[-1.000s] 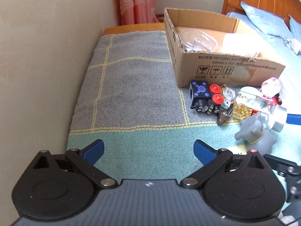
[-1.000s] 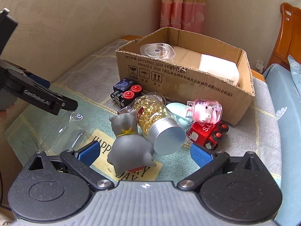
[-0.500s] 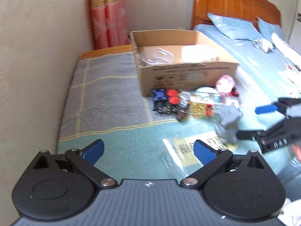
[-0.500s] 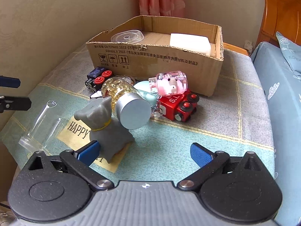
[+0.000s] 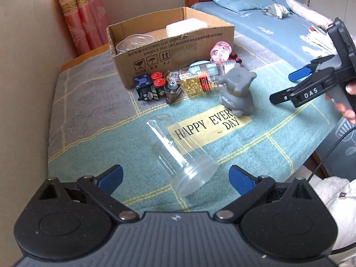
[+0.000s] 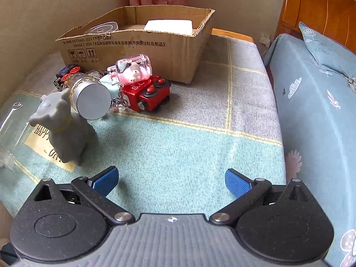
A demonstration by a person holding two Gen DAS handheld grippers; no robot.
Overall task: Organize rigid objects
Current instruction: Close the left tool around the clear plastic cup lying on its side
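A cardboard box stands at the back of the mat. In front of it lies a pile of toys: a grey dog figure, a bottle of gold beads with a silver cap, a pink bottle, a red toy car and a black toy with red buttons. A clear plastic cup lies on its side just ahead of my open left gripper. My right gripper is open over bare mat, right of the dog.
A clear lid and a white block sit inside the box. A wall runs along the left. A bed with blue sheets lies on the right. The mat reads "HAPPY EVERY DAY".
The left view has swung right and pulled back, bringing the clear cup between its fingers' line. The right gripper has shifted right, away from the dog and pile.
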